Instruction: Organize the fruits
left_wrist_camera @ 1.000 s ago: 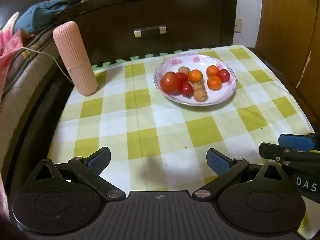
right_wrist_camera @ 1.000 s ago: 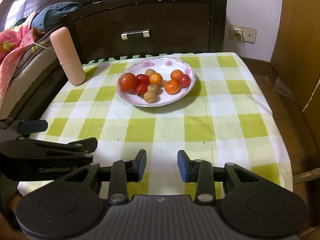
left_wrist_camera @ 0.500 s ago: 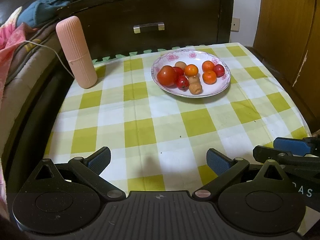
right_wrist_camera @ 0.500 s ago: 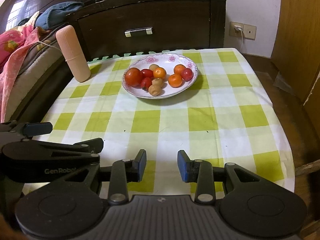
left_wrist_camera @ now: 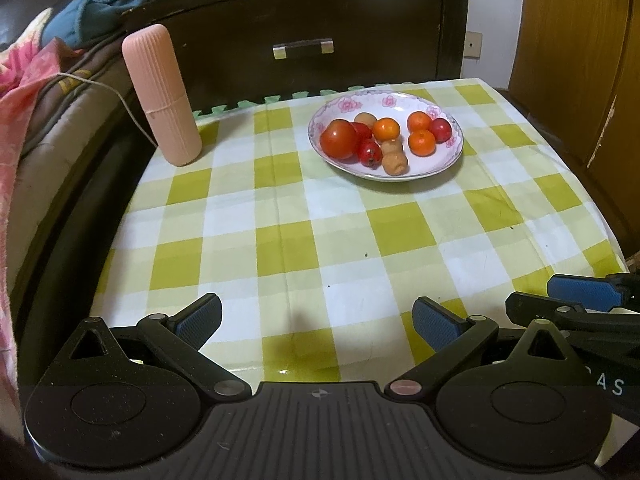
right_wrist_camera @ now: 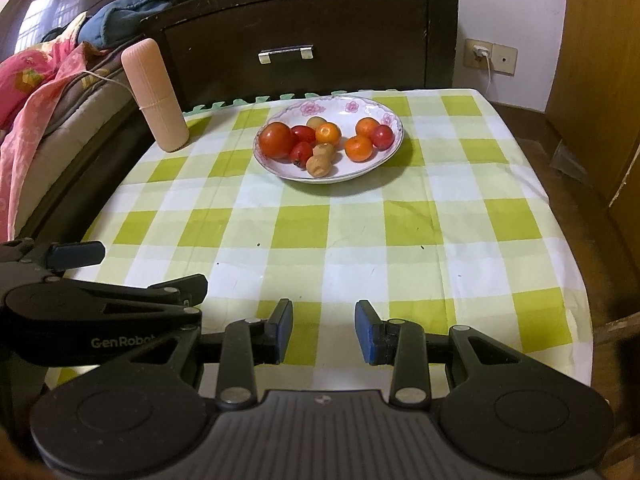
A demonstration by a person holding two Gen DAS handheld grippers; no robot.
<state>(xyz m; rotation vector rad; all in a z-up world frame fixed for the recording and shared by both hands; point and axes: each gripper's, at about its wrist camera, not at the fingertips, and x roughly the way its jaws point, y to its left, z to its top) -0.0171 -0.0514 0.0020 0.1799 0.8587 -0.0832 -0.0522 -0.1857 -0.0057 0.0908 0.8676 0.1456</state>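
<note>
A pink ribbed cylinder [left_wrist_camera: 162, 96] stands left of the plate [left_wrist_camera: 448, 162] holding the fruits [left_wrist_camera: 383, 140], all heaped together at the far end of the checked surface [left_wrist_camera: 304, 240]. The left hand-held gripper [left_wrist_camera: 316, 320] hangs well short of the plate, fingers wide apart; the right hand-held gripper [right_wrist_camera: 323, 330] beside it, fingers apart and empty. A pinch could send the round fruits rolling off the shallow rim. Behind the plate, a dark drawer front [right_wrist_camera: 296, 36], perhaps a bedside cabinet.

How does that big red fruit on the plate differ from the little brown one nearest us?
The big red fruit is glossy, smooth and clearly larger; the brown fruit is dull, rough and small. The red one sits at the plate's left side, the brown one at its near edge. Both are round and untouched.
</note>
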